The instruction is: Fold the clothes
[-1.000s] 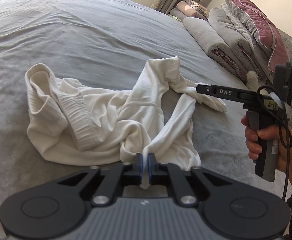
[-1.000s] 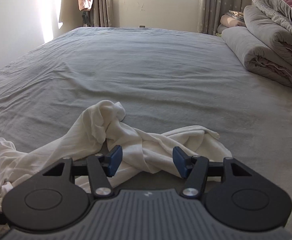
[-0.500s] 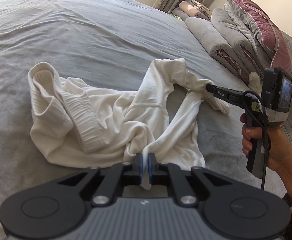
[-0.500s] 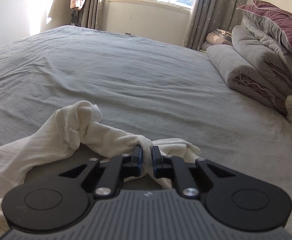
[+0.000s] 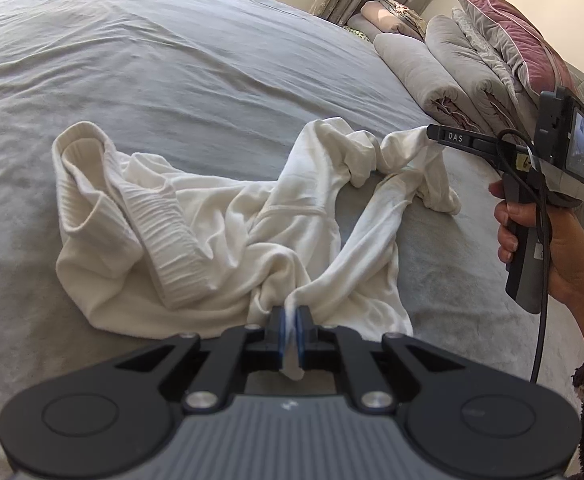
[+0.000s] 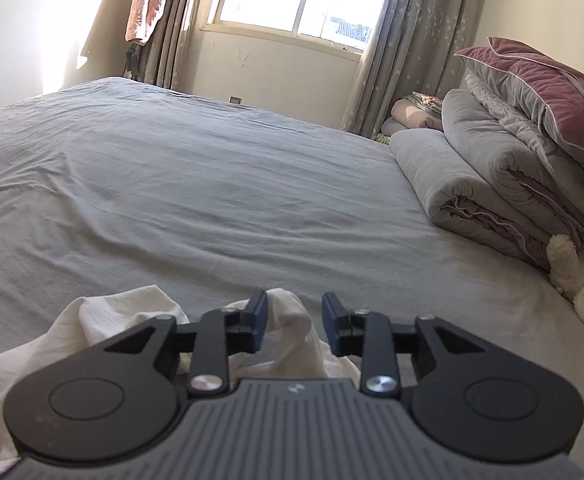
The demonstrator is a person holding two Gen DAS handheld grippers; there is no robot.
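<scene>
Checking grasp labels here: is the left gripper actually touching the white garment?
Touching. The left wrist view shows the left gripper with its blue pads closed on a fold of the white garment, fabric pinched between them.

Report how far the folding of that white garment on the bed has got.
Done: nothing folded; the white garment lies crumpled and twisted on the grey bed. In hand: the left hand-held gripper is shut on a near edge of the cloth. The right hand-held gripper has just been opening; cloth sits between its jaws, which stand apart, unpressed. Left: re-grip, spread it flat, make every fold.
</scene>
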